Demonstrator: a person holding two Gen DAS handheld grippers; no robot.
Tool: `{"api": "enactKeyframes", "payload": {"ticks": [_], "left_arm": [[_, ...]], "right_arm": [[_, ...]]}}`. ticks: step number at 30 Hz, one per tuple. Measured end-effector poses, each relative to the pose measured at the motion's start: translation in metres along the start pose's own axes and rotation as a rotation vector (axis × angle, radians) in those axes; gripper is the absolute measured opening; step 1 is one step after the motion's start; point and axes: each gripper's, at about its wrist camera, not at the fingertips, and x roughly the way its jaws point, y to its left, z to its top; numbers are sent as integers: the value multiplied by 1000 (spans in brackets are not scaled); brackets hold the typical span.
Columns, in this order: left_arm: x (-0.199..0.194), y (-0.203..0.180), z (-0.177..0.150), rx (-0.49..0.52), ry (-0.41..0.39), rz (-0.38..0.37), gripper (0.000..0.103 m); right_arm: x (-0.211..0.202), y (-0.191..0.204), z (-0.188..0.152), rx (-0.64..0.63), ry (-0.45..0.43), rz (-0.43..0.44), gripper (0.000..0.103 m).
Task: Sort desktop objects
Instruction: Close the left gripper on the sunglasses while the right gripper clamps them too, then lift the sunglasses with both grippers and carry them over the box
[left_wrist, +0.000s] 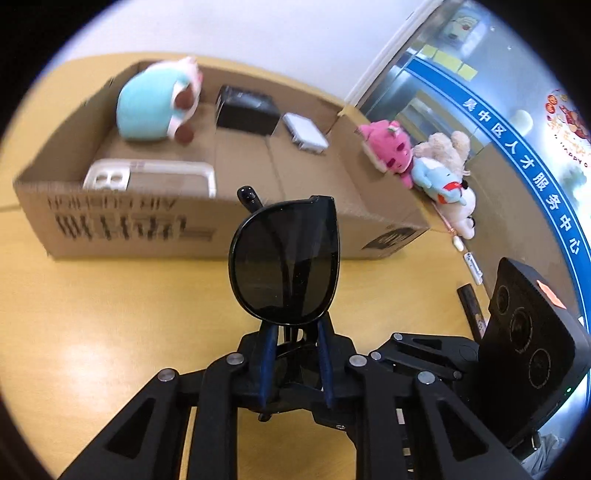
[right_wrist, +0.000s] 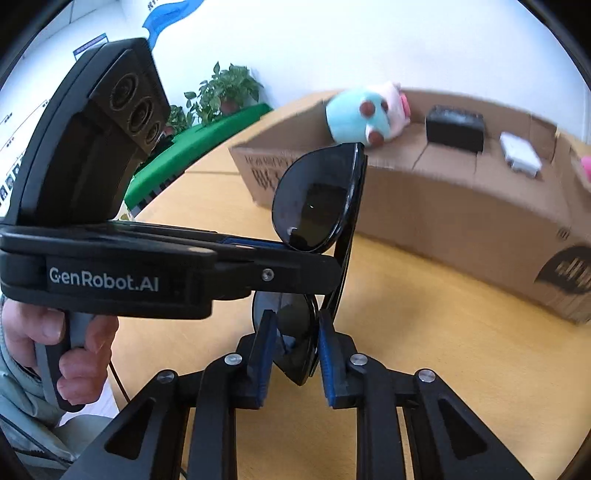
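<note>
Black folded sunglasses (left_wrist: 284, 258) are held upright above the yellow table, in front of an open cardboard box (left_wrist: 207, 229). My left gripper (left_wrist: 295, 332) is shut on their lower part. In the right wrist view the left gripper (right_wrist: 295, 251) comes in from the left and clamps the glasses (right_wrist: 317, 199) at mid-height. My right gripper (right_wrist: 295, 332) has its blue pads on either side of the lower lens and grips it. The box (right_wrist: 443, 206) lies behind.
The box holds a teal plush (left_wrist: 147, 107), a black case (left_wrist: 245, 109), a white gadget (left_wrist: 304, 133) and a clear phone case (left_wrist: 147, 177). Pink, beige and blue plush toys (left_wrist: 424, 162) lie right of the box. Plants (right_wrist: 221, 92) stand far left.
</note>
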Motion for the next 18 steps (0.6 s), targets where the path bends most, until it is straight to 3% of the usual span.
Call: {"api": "enactKeyframes", "payload": {"ticks": [8,13,18], "left_arm": [[-12,-37,34,99,-50,-28,20],[-17,-68,73,191,-95,-51,20],[-11,-80,114,215,-103,-85,20]], "right_arm": [[-38,-13,24,28,-120,-36,19],[-63,-30,52,39,-192,-87,19],[-79,-51,87,37,-225,-133,18]]}}
